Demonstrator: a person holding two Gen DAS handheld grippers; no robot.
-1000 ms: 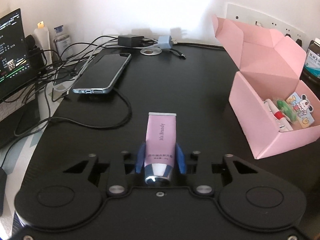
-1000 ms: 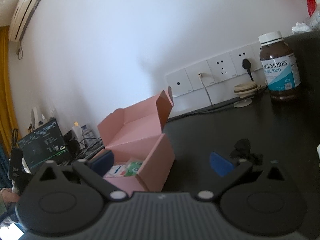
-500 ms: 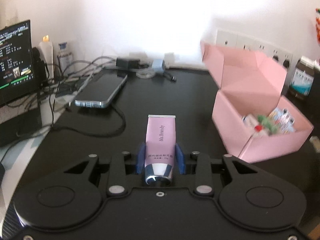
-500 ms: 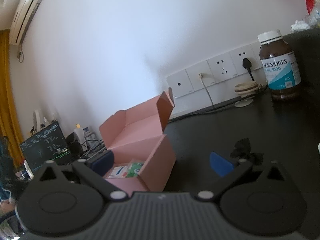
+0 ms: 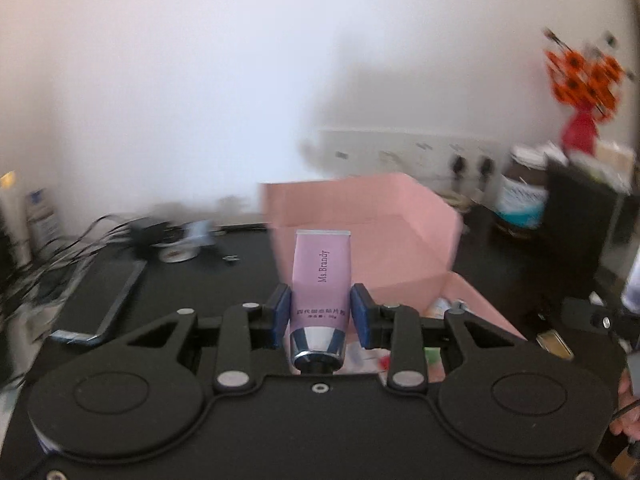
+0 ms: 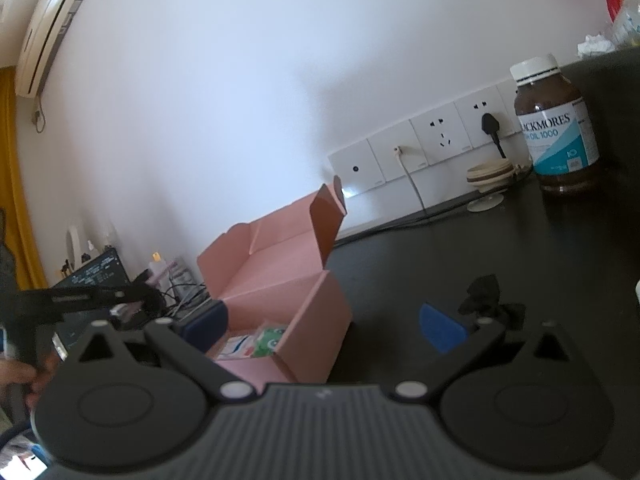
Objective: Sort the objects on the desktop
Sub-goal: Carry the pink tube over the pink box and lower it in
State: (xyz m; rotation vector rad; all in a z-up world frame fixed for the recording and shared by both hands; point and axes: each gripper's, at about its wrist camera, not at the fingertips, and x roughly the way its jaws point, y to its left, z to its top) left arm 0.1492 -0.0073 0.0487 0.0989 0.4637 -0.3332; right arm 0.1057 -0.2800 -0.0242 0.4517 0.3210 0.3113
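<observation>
My left gripper (image 5: 320, 312) is shut on a lilac cream tube (image 5: 322, 276) with a silver cap, holding it lifted off the desk. The open pink cardboard box (image 5: 384, 236) lies directly behind and below the tube, with small items inside. In the right wrist view the same pink box (image 6: 280, 300) stands left of centre, holding a green toy (image 6: 269, 340) and cards. My right gripper (image 6: 320, 324) is open with nothing between its blue pads, hovering over the black desk. A black hair tie (image 6: 490, 296) lies just beyond its right finger.
A phone (image 5: 108, 300) and tangled cables (image 5: 48, 268) lie at the left. A brown supplement bottle (image 6: 556, 132) stands by the wall sockets (image 6: 436, 136). A dark monitor (image 6: 92, 276) stands far left. A hand (image 6: 20, 376) holds the other gripper's handle.
My left gripper has lifted and swung right with the tube; the pink box now sits straight behind the tube instead of off to the right. The right gripper has stayed put.
</observation>
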